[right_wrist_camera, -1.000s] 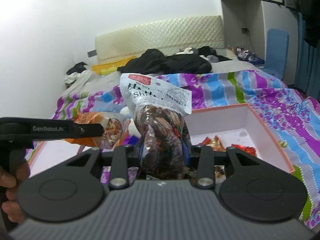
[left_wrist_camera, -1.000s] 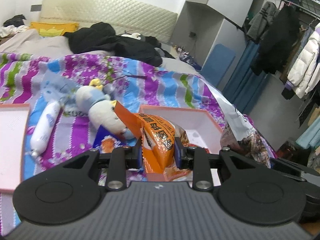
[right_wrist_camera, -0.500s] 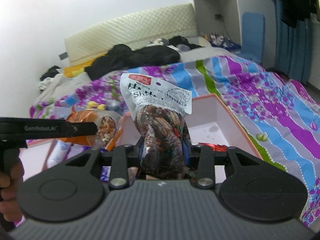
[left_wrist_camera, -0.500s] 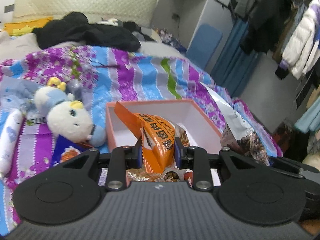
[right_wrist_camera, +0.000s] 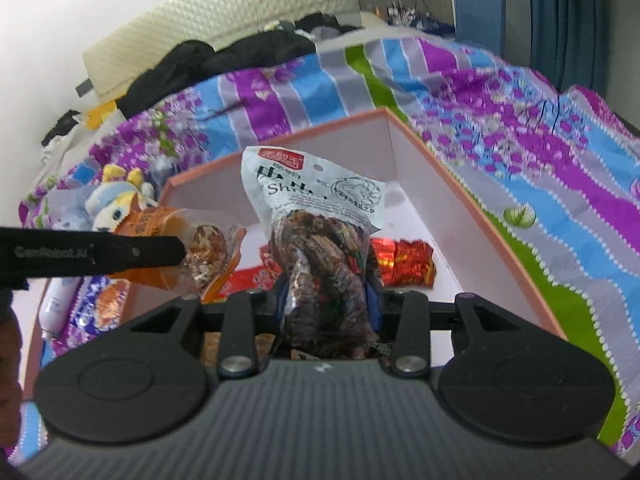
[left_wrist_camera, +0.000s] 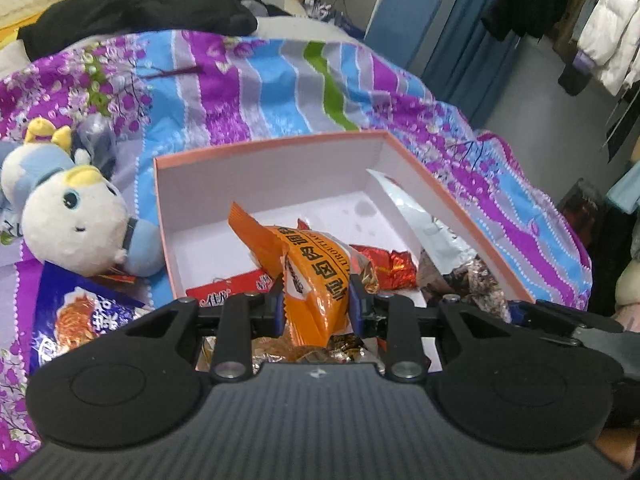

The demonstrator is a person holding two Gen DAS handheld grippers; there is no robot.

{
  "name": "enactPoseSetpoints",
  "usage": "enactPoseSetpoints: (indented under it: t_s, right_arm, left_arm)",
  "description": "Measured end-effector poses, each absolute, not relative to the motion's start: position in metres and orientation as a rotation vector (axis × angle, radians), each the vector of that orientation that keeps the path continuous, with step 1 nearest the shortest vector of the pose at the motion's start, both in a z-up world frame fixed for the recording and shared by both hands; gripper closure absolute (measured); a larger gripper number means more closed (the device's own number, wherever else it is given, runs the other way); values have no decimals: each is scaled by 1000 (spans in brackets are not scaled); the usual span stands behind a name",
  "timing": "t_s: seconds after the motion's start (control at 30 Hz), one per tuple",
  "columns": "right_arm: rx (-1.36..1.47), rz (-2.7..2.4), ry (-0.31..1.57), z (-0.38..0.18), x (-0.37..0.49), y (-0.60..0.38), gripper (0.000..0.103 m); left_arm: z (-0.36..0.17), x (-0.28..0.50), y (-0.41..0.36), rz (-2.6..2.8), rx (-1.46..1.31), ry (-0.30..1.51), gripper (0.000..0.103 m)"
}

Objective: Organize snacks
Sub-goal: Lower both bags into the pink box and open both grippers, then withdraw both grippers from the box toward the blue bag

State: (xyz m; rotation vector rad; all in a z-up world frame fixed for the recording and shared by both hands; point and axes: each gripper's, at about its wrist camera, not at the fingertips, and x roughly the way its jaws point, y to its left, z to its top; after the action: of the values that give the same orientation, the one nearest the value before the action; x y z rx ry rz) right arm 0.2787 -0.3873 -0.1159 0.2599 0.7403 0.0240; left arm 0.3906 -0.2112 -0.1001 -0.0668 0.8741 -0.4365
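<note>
Nearest to me, my left gripper [left_wrist_camera: 316,304] is clenched on a shiny orange plastic snack bag with black lettering [left_wrist_camera: 316,276], held upright over the near edge of the open pink-rimmed cardboard box [left_wrist_camera: 280,152]. My right gripper [right_wrist_camera: 326,300] is clamped on a clear pouch of dark dried snacks with a white printed top [right_wrist_camera: 320,232], also above the box, just right of the orange bag. Inside the box, beyond both bags, lie red foil-wrapped sweets [left_wrist_camera: 392,264] and a flat red packet [left_wrist_camera: 232,292]. Left of the box, on the striped purple-and-blue bedspread [left_wrist_camera: 280,80], sit a white-and-blue plush toy [left_wrist_camera: 76,220] and a blue noodle packet [left_wrist_camera: 80,320]. My worry: both bags hang close together, so letting go at once could make them collide and tip one over the box wall onto the bed.
</note>
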Motion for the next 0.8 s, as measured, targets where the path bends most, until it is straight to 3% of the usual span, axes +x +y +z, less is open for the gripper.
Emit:
enactPoseSetpoints:
  t_s: [0.1, 0.2, 0.23, 0.3, 0.8]
  right_arm:
    - [277, 17, 762, -126, 283, -390, 58]
    - [295, 2, 775, -131, 285, -393, 55]
    - [302, 3, 775, -131, 284, -394, 49]
    - [307, 3, 771, -129, 282, -394, 42]
    - [282, 49, 627, -57, 230, -365, 42]
  left_arm:
    - [-109, 399, -213, -432, -57, 901, 65]
    - [-108, 397, -211, -440, -60, 897, 46]
    - [-107, 396, -210, -432, -60, 890, 39]
    - [-102, 393, -206, -427, -62, 874, 39]
    - [-22, 318, -162, -423, -89, 729, 39]
